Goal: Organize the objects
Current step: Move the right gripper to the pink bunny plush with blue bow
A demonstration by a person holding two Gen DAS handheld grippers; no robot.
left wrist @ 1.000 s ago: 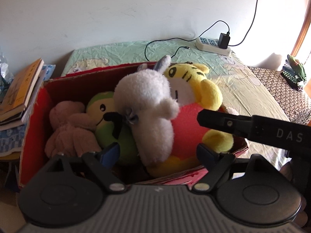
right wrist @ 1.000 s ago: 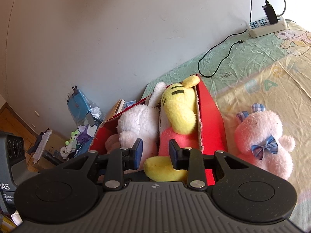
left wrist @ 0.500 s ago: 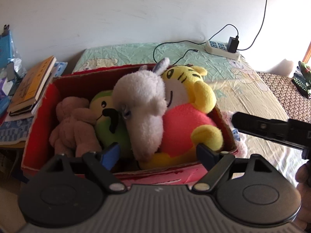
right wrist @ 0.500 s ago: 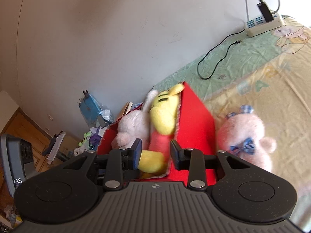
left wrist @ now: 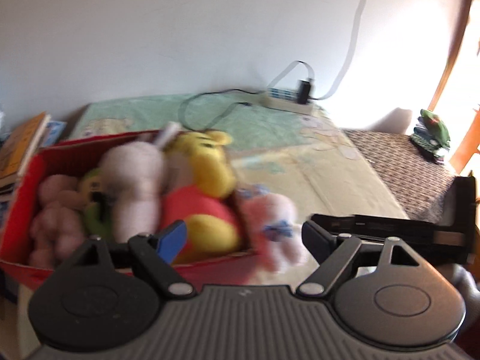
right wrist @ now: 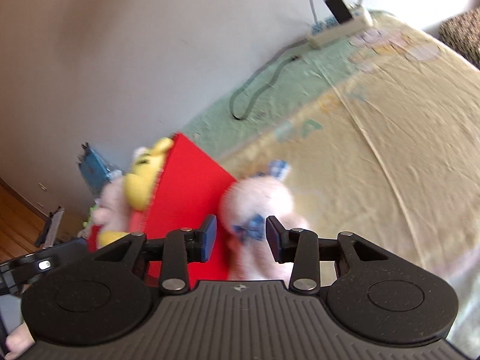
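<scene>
A red box (left wrist: 18, 186) on the bed holds a yellow tiger plush (left wrist: 207, 168), a white plush (left wrist: 135, 180), a green plush (left wrist: 96, 210) and a brown plush (left wrist: 51, 210). A pink plush with a blue bow (left wrist: 273, 219) lies on the sheet just right of the box; it also shows in the right wrist view (right wrist: 258, 198). My left gripper (left wrist: 243, 237) is open and empty in front of the box. My right gripper (right wrist: 240, 237) is open, its jaws either side of the pink plush's bow, not closed on it. The red box (right wrist: 186, 186) shows to its left.
A power strip with a black charger (left wrist: 288, 102) and cables lies at the wall end of the bed. Books (left wrist: 21, 147) are stacked left of the box. A green toy (left wrist: 432, 132) sits at far right. The yellow sheet (right wrist: 390, 150) stretches right.
Both grippers have swung right, away from the box and toward the pink plush. The right gripper has opened wider and now frames the plush. Both views are motion-blurred.
</scene>
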